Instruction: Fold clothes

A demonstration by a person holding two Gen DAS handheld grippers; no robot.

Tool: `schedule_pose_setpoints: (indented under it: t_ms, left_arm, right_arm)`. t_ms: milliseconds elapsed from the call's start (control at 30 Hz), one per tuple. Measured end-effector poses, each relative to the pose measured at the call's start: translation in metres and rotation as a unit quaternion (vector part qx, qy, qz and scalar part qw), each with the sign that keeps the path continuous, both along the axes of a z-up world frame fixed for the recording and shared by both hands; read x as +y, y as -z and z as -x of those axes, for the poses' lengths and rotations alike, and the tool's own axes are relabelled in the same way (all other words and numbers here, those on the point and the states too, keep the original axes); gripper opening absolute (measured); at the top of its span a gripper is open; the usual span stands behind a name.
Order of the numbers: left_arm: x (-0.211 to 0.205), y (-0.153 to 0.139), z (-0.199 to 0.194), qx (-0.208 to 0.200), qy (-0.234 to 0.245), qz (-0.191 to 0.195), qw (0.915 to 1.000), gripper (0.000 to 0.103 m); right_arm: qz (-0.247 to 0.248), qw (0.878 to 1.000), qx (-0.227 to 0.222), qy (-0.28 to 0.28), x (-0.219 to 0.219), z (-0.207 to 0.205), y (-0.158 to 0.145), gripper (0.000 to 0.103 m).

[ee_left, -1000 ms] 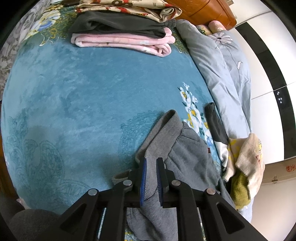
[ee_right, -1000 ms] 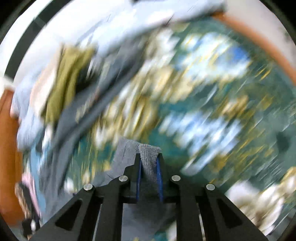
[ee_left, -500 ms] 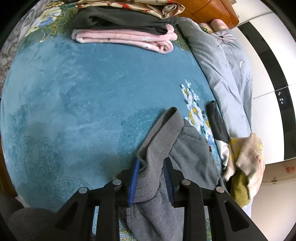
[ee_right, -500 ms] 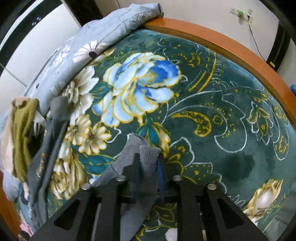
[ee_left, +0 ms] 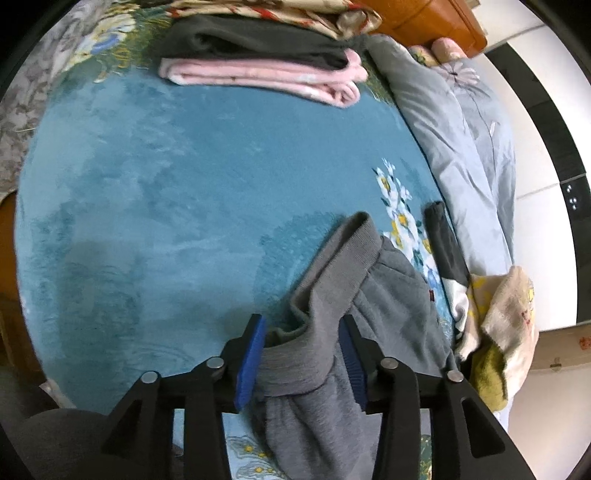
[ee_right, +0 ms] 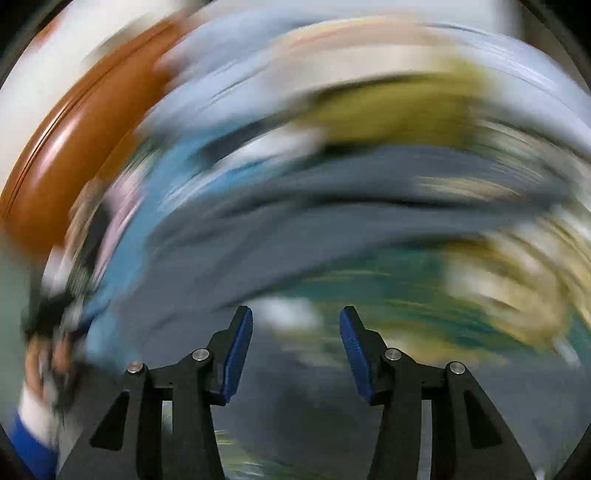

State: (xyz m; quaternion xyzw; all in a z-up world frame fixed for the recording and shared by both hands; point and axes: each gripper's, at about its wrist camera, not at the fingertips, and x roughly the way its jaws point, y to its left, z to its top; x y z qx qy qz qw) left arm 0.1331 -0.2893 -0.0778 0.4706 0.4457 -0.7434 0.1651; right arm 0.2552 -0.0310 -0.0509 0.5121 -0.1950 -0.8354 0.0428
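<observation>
Left gripper [ee_left: 301, 341] gapes astride grey trousers [ee_left: 373, 295]; right gripper [ee_right: 295, 332] wide, surroundings seemingly blurred.

On the teal blanket [ee_left: 177, 192]: one grey garment [ee_left: 354, 302] with ribbed cuffs. At the far edge, one stack of three folded pieces: one pink [ee_left: 266, 75], one dark grey [ee_left: 255, 48], one floral-printed [ee_left: 280, 11]. Along the right side, one pale grey-blue quilt [ee_left: 461, 140], one dark sleeve [ee_left: 445, 243], one heap of cream and olive clothing [ee_left: 498, 332], piece count unclear. Two grippers, one per view: left gripper [ee_left: 301, 354], right gripper [ee_right: 295, 350], each with two blue-padded fingers. Right wrist view too blurred for any count beyond that.
</observation>
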Motion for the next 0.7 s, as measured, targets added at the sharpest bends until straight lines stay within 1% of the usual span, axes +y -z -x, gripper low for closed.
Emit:
schedule_pose_setpoints:
  t_ms: [33, 67, 100, 167, 233, 300, 333, 367, 400, 433, 500, 567, 633, 700]
  left_arm:
    - [-0.001, 0.000, -0.002, 0.002, -0.003, 0.000, 1.0000, 0.048]
    - [-0.002, 0.000, -0.003, 0.004, -0.006, 0.000, 1.0000, 0.048]
    - [-0.003, 0.000, -0.005, 0.006, -0.010, 0.000, 0.9999, 0.048]
    - [-0.006, 0.001, -0.008, 0.010, -0.016, 0.000, 0.9998, 0.049]
    - [-0.008, 0.001, -0.012, 0.014, -0.022, -0.001, 0.9997, 0.049]
    - [-0.010, 0.001, -0.015, 0.018, -0.029, -0.001, 0.9994, 0.049]
    - [-0.011, 0.001, -0.017, 0.020, -0.032, -0.001, 0.9993, 0.049]
    - [-0.012, 0.001, -0.018, 0.021, -0.035, -0.001, 0.9992, 0.049]
    - [-0.009, 0.004, -0.015, 0.021, -0.023, -0.010, 0.9995, 0.049]
    - [-0.005, 0.006, -0.012, 0.021, -0.012, -0.018, 0.9996, 0.050]
    - [0.003, 0.010, -0.006, 0.020, 0.011, -0.035, 0.9991, 0.050]
    - [0.010, 0.015, 0.000, 0.019, 0.034, -0.052, 0.9979, 0.053]
    - [0.017, 0.019, 0.007, 0.019, 0.056, -0.068, 0.9959, 0.055]
    - [0.025, 0.024, 0.013, 0.018, 0.079, -0.085, 0.9931, 0.058]
  right_arm:
    - [0.004, 0.998, 0.006, -0.060, -0.037, 0.019, 0.001, 0.050]
    - [0.007, 0.993, 0.013, -0.113, -0.070, 0.035, 0.001, 0.050]
    - [0.004, 0.987, 0.018, -0.158, -0.098, 0.048, 0.003, 0.050]
    - [-0.014, 0.970, 0.022, -0.241, -0.153, 0.072, 0.008, 0.051]
    - [-0.048, 0.953, 0.017, -0.299, -0.193, 0.087, 0.020, 0.051]
    - [-0.085, 0.943, 0.009, -0.322, -0.213, 0.096, 0.035, 0.051]
    - [-0.098, 0.940, 0.004, -0.326, -0.216, 0.099, 0.042, 0.051]
    - [-0.103, 0.941, -0.002, -0.323, -0.214, 0.103, 0.048, 0.038]
    - [-0.096, 0.944, -0.012, -0.314, -0.207, 0.107, 0.054, 0.012]
    - [-0.082, 0.950, -0.022, -0.299, -0.197, 0.112, 0.058, 0.006]
    - [-0.040, 0.969, -0.035, -0.243, -0.166, 0.123, 0.063, 0.006]
    - [-0.007, 0.979, -0.052, -0.197, -0.141, 0.132, 0.069, 0.006]
    - [0.020, 0.981, -0.068, -0.180, -0.128, 0.136, 0.076, 0.006]
    - [0.033, 0.981, -0.077, -0.173, -0.125, 0.136, 0.080, 0.006]
